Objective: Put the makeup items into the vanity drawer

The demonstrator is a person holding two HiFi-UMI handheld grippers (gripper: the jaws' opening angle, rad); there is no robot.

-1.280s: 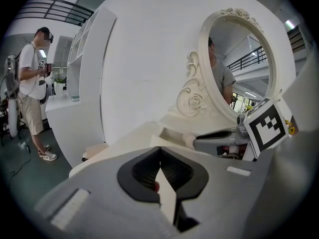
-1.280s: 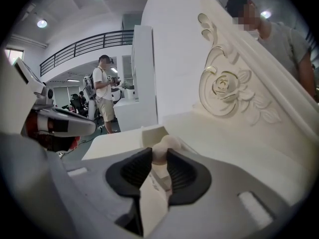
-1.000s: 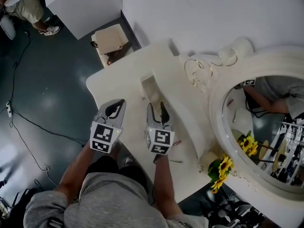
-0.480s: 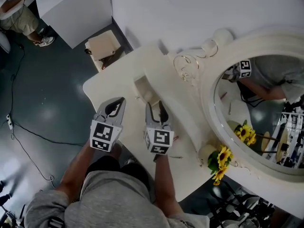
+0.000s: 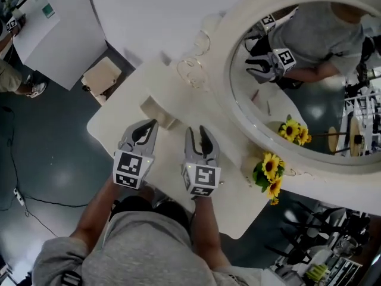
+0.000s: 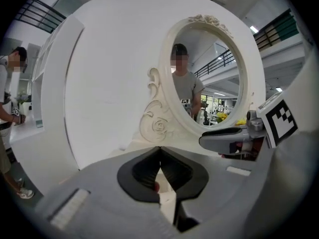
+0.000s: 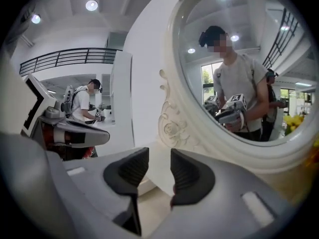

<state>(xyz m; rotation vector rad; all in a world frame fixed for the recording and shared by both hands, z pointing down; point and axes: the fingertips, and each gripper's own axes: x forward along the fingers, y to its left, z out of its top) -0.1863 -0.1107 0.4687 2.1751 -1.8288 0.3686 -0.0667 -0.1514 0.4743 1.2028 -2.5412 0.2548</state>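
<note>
Left gripper: jaws pressed together, empty.
Right gripper: jaws apart, have just been closing, nothing between them.
Vanity drawer: open, just ahead of the left gripper's tips.

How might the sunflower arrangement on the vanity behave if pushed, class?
The sunflowers probably tip easily: the blooms spread wider than their barely visible base. Small blooms and leaves suggest it is light. It sits near the vanity edge, so a push may drop it.
</note>
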